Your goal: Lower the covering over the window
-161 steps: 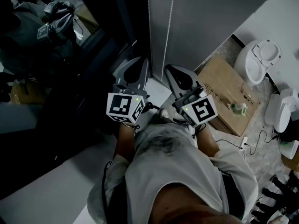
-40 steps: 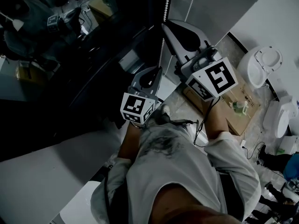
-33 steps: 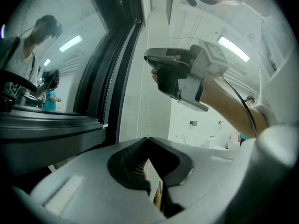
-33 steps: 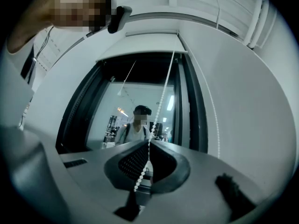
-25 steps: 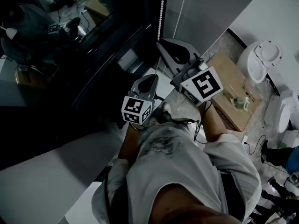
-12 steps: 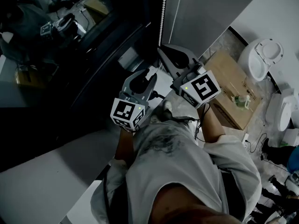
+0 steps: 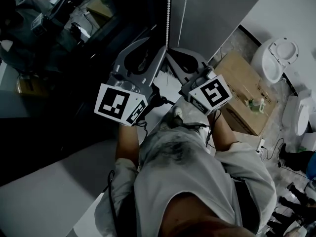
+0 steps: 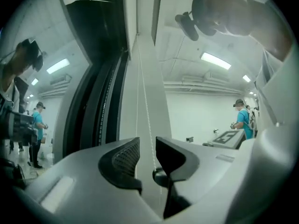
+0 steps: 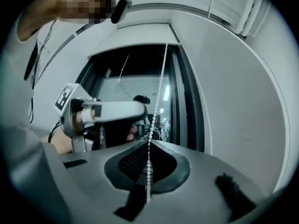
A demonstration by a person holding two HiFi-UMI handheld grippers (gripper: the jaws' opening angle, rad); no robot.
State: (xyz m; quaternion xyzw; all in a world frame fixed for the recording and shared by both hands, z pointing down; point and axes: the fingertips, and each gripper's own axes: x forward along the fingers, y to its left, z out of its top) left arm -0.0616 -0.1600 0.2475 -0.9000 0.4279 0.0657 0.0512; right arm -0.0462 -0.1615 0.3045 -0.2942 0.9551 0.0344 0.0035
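A white bead chain [image 7: 168, 14] hangs in two strands beside the dark window glass [image 7: 74, 38]. My right gripper [image 7: 173, 56] is shut on one strand. In the right gripper view the beads [image 9: 150, 146] run straight down between its closed pads. My left gripper [image 7: 150, 48] stands just left of it, raised to about the same height, and is open. The left gripper view shows the chain [image 8: 148, 139] passing through the gap between the two pads [image 8: 125, 157] without touching them. The glass looks uncovered in the right gripper view [image 9: 140, 97].
A grey wall panel [image 7: 217, 19] stands right of the chain. On the floor lie a cardboard box [image 7: 244, 98], white toilet bowls [image 7: 279, 53] and cables [image 7: 266, 147]. People in teal shirts [image 8: 243, 120] stand far across the room. A white sill [image 7: 49, 201] runs along at lower left.
My left gripper has opened and risen up the chain to stand beside the right one. The right gripper has stayed at about the same height, still closed on the beads.
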